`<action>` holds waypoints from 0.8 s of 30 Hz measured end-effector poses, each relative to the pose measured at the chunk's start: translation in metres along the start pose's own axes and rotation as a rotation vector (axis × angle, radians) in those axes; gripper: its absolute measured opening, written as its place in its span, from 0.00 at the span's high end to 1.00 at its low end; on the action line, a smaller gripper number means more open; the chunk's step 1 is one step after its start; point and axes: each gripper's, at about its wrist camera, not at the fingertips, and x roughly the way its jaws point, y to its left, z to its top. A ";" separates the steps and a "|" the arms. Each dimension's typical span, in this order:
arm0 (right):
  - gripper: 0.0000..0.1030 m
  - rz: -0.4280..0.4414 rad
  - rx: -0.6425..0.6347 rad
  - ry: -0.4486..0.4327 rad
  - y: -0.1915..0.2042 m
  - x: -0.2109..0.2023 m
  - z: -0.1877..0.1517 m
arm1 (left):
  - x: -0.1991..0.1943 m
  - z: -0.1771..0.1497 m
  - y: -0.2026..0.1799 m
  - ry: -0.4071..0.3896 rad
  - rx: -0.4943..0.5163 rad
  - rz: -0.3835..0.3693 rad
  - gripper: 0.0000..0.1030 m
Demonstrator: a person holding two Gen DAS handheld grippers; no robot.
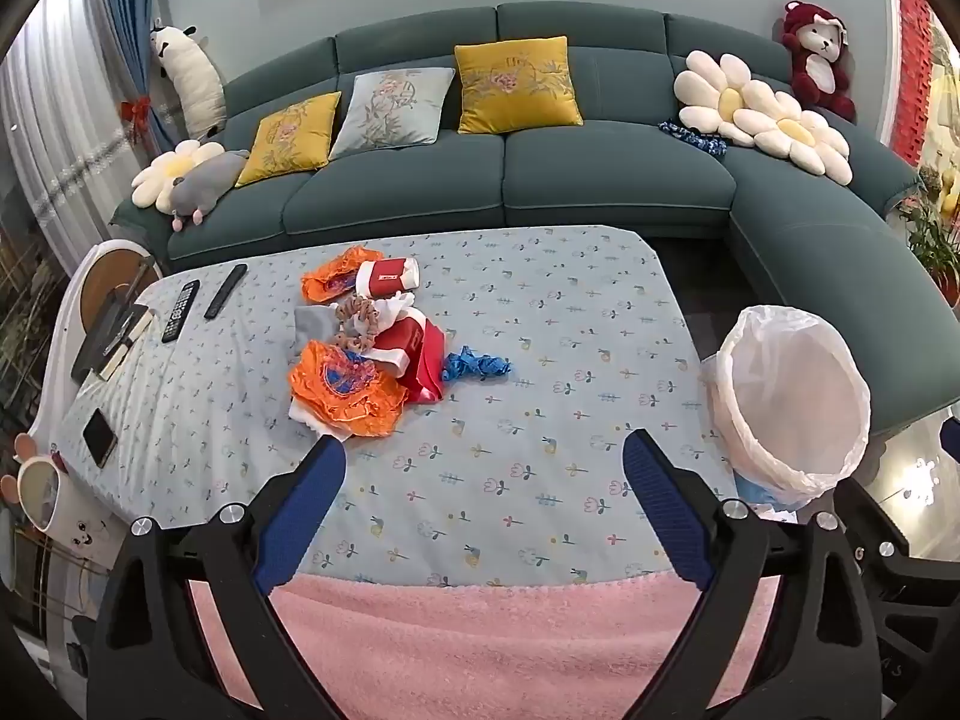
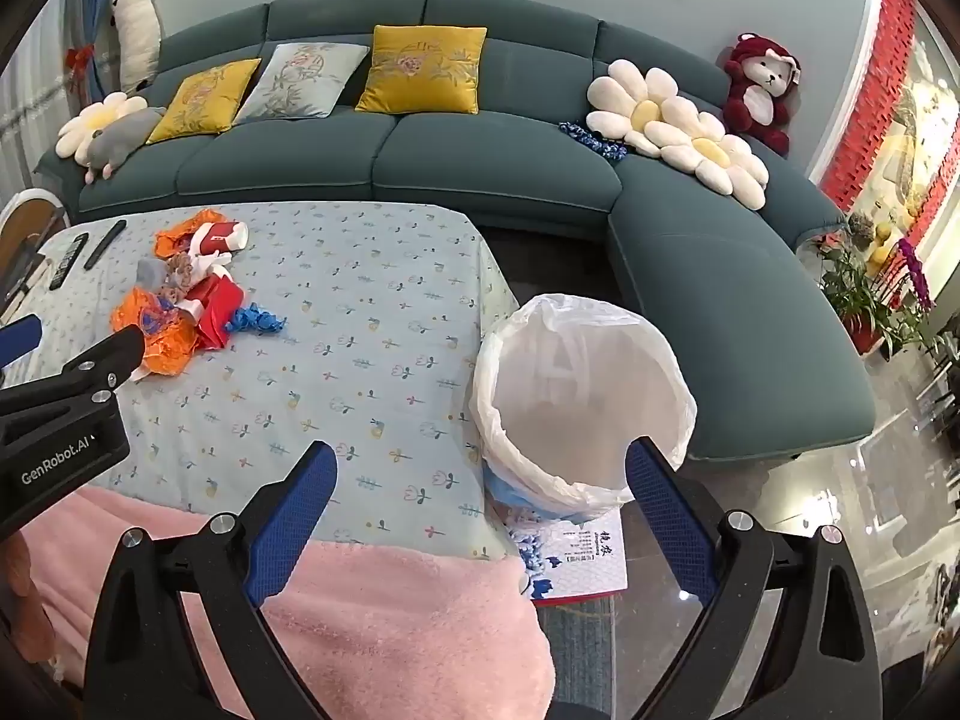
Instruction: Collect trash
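A heap of trash lies on the flower-print tablecloth (image 1: pixel 540 360): orange crinkled wrappers (image 1: pixel 342 387), a red and white paper cup (image 1: pixel 387 282), a red carton (image 1: pixel 423 360), a blue crumpled glove (image 1: pixel 474 365) and beige scraps. My left gripper (image 1: pixel 485 456) hovers open above the cloth, its left fingertip just short of the orange wrapper, nothing between its fingers. A white-lined bin (image 2: pixel 582 396) stands off the table's right edge. My right gripper (image 2: pixel 483 462) is open and empty, pointing down at the bin's near rim. The trash heap (image 2: pixel 192 306) and the left gripper's black body (image 2: pixel 60 408) show at the left of the right wrist view.
Two remotes (image 1: pixel 180 309), a phone (image 1: pixel 99 437) and a mug (image 1: pixel 45 495) sit at the table's left side. A pink fleece blanket (image 1: pixel 480 642) covers the near edge. A teal sofa (image 1: pixel 540 180) with cushions wraps behind and right. A printed booklet (image 2: pixel 576 558) lies under the bin.
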 end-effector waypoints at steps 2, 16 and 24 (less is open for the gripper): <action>0.10 0.005 0.001 0.014 0.001 0.001 0.000 | -0.001 0.000 0.001 -0.008 -0.003 -0.004 0.13; 0.10 0.004 -0.038 0.004 0.005 -0.007 0.001 | -0.008 -0.001 0.004 0.023 -0.060 0.039 0.13; 0.10 -0.001 -0.041 0.000 0.008 -0.007 0.001 | -0.008 -0.003 0.004 0.024 -0.064 0.038 0.13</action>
